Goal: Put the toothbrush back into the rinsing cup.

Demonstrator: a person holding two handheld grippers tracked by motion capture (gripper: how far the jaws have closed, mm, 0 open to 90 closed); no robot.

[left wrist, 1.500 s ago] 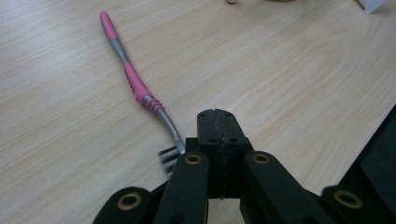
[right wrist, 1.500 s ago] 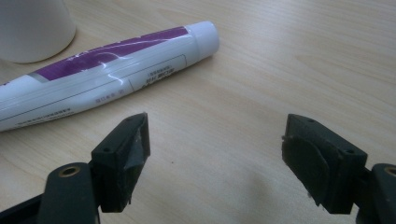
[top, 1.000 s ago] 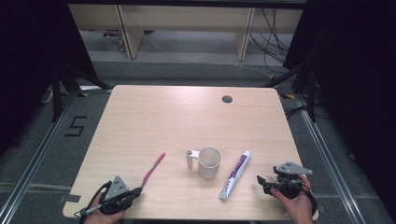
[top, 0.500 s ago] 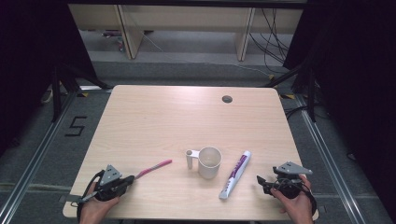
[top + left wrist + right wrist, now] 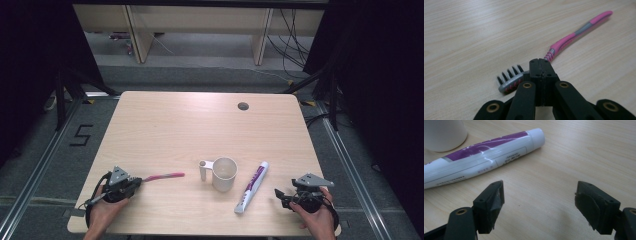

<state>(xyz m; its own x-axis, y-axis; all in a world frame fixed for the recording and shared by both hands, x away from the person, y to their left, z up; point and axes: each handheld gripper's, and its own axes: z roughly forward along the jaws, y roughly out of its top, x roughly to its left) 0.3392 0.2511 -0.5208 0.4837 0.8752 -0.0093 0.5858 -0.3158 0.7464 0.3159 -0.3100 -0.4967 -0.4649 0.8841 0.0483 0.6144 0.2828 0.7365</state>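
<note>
At the table's near left, the toothbrush (image 5: 554, 51) is pinched at its neck by the left gripper (image 5: 131, 184), jaws pressed together; the handle lies towards the cup (image 5: 223, 173), so the pickup is judged done and placement left. The right gripper (image 5: 280, 195) is held spread near the front edge, just short of the toothpaste tube (image 5: 481, 152). Beyond the cup, the table (image 5: 200, 120) is bare, with ample room.

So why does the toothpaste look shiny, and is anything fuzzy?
In the right gripper view, the lamp's glare streaks the toothpaste tube; in the left gripper view, the toothbrush handle's far end softens slightly; the high view looks dim, with dark surroundings beyond the table.
</note>
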